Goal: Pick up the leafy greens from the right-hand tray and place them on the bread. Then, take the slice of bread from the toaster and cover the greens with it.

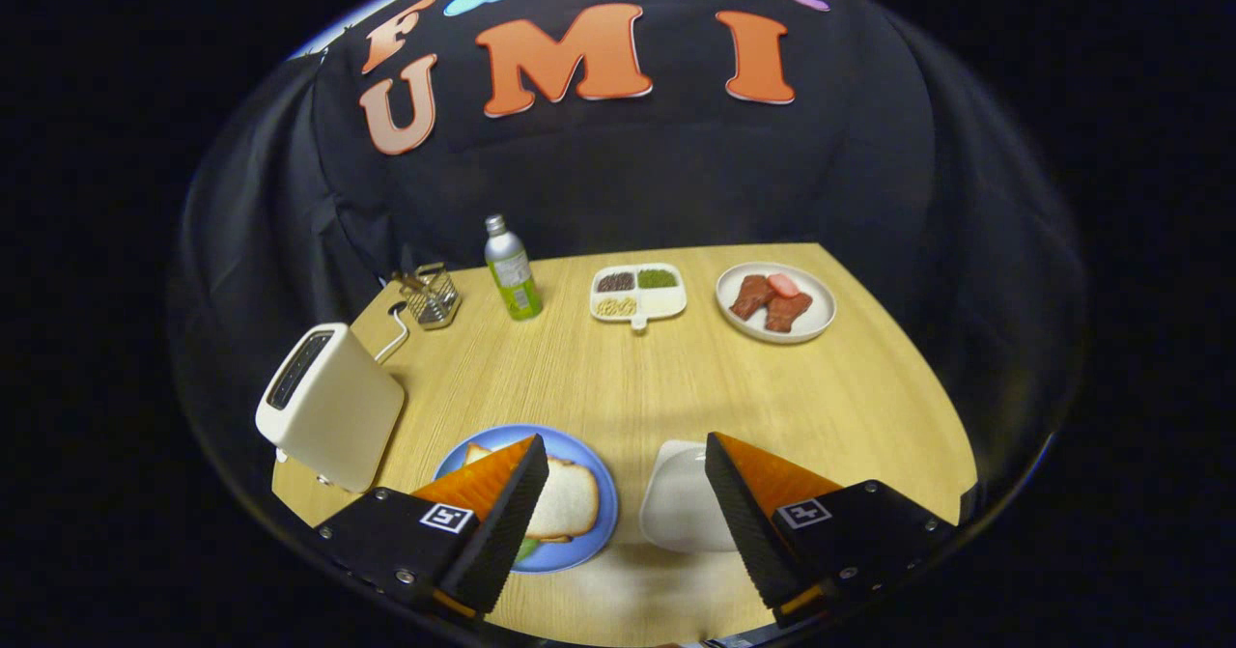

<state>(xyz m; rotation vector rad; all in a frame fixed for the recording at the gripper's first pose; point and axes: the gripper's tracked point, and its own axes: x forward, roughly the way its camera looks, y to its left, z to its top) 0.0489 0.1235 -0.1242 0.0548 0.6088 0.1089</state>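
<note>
My gripper [626,445] is open and held above the near part of the wooden table, with nothing between its fingers. Behind the left finger lies a blue plate [603,493] with a slice of bread [568,503] lying flat on top. A bit of leafy green [526,549] peeks out from under that slice at the finger's edge. A second piece of bread [475,454] shows at the plate's far left. A white tray [676,508] sits partly behind the right finger, showing plain white. The cream toaster [328,407] stands left of the plate, its top slot dark.
Along the table's far side stand a wire basket [430,295], a green bottle [512,271], a white sectioned dish [637,293] of grains and a white plate [816,324] of meat pieces. The toaster's cord [394,339] runs toward the basket.
</note>
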